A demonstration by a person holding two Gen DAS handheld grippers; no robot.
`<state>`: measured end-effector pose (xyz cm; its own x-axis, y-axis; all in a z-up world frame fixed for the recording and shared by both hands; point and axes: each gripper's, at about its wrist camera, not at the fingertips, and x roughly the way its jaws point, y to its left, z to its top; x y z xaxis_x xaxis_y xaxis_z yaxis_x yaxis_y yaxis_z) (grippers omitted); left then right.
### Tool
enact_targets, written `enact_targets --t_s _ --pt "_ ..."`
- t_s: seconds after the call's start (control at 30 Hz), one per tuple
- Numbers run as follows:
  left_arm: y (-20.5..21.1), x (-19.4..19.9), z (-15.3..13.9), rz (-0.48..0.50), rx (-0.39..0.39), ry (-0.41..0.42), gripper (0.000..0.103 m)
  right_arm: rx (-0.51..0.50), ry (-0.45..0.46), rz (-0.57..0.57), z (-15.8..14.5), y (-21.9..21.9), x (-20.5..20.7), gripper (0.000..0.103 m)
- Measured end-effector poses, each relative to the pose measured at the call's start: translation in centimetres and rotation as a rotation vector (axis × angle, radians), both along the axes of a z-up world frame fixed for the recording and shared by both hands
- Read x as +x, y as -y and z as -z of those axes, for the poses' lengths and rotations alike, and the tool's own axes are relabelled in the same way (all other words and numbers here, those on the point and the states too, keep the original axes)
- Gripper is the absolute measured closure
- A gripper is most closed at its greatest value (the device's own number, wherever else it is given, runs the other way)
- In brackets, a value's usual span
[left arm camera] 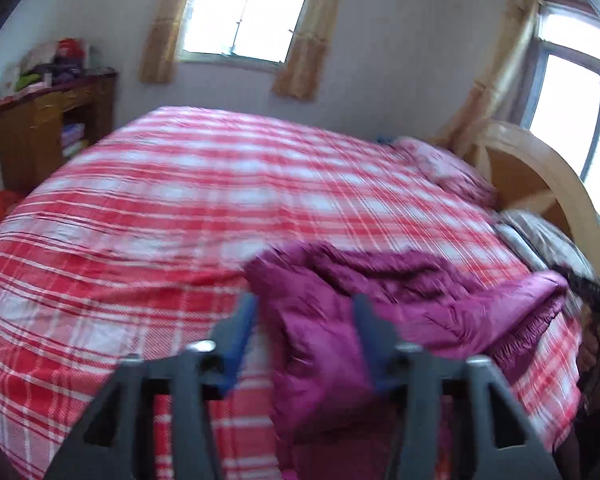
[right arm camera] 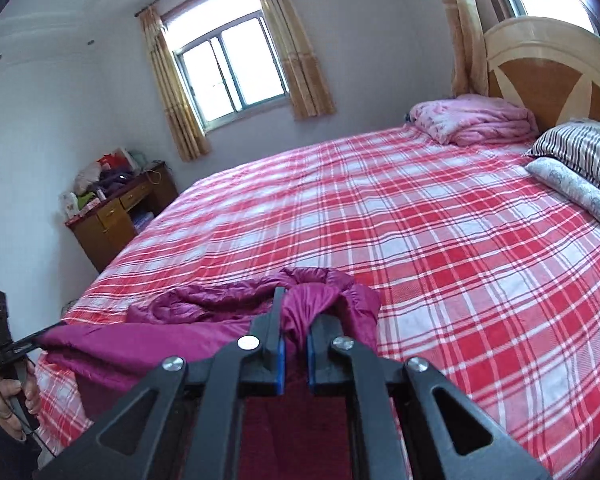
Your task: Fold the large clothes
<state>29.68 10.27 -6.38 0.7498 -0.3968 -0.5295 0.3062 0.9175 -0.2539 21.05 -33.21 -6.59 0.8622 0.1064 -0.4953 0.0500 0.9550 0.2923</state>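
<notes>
A magenta padded jacket (right arm camera: 188, 340) lies crumpled at the near edge of the bed. In the right wrist view my right gripper (right arm camera: 298, 320) is shut on a bunched fold of it, and the fabric bulges up between the blue pads. The blurred left wrist view shows my left gripper (left arm camera: 304, 312) open, its fingers wide apart just above the jacket (left arm camera: 400, 300) with no pad pressing on the cloth. In the right wrist view the left gripper (right arm camera: 24, 340) appears side-on at the far left, held by a hand (right arm camera: 10, 400), its tip at the jacket's left edge.
The bed carries a red and white plaid sheet (right arm camera: 420, 220). At its head lie a folded pink blanket (right arm camera: 472, 118), a striped pillow (right arm camera: 580, 148) and a wooden headboard (right arm camera: 540, 64). A cluttered wooden desk (right arm camera: 116, 216) stands by the far left wall.
</notes>
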Motion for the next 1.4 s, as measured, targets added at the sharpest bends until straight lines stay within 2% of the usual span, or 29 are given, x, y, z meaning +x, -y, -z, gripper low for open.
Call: enact_targets --t_s 0.07,0.17,0.37,0.47,0.57,0.6,0.67,0.7,0.73,0.9,1.0,1.07,1.13,1.3,1.4 --pt "-0.8 0.7 -0.3 -0.071 -0.018 0.046 0.022 0.004 -0.038 0.011 1.2 0.2 2.3 0.094" --pt "0.0 1.3 -0.4 -0.092 0.005 0.064 0.022 -0.003 -0.083 0.018 2.7 0.0 5.5 0.094" --pt "6.2 -0.3 -0.8 -0.051 0.174 0.232 0.019 -0.017 -0.134 0.043 4.9 0.0 9.5 0.094" --pt "9.0 0.9 0.6 0.010 0.227 0.230 0.017 -0.013 -0.161 0.055 5.9 0.3 11.0 0.094" --pt "12.1 3.5 3.3 0.009 0.340 0.190 0.017 -0.007 -0.191 0.068 6.8 0.9 12.2 0.092" --pt "12.5 4.4 4.2 -0.016 0.369 0.182 0.017 -0.006 -0.186 0.092 6.7 1.0 12.2 0.084" --pt "12.8 5.8 5.4 -0.076 0.394 0.171 0.017 -0.021 -0.162 0.133 6.2 0.7 11.8 0.053" --pt "12.7 6.8 6.3 -0.112 0.394 0.148 0.017 -0.032 -0.127 0.146 5.7 0.2 11.2 0.025" --pt "12.6 7.1 6.7 -0.129 0.390 0.135 0.017 -0.058 -0.086 0.153 5.1 -0.6 10.4 0.019" --pt "12.1 8.5 8.2 -0.189 0.387 0.102 0.017 -0.168 -0.003 0.014 4.2 -6.9 9.0 0.020" --pt "12.0 8.8 8.8 -0.232 0.407 0.079 0.017 -0.251 -0.026 -0.088 5.9 -11.0 10.2 0.020" --pt "12.0 9.9 9.3 -0.255 0.411 0.040 0.017 -0.324 -0.037 -0.089 7.3 -12.3 11.2 0.022" --pt "11.9 10.8 9.6 -0.265 0.403 -0.002 0.017 -0.345 -0.067 -0.066 8.5 -12.3 12.6 0.022" --pt "10.6 12.4 10.7 -0.308 0.352 -0.098 0.017 -0.304 -0.120 0.004 9.4 -9.8 15.2 0.022" --pt "10.3 13.1 11.0 -0.320 0.325 -0.128 0.017 -0.283 -0.152 0.023 9.8 -8.7 16.5 0.022"
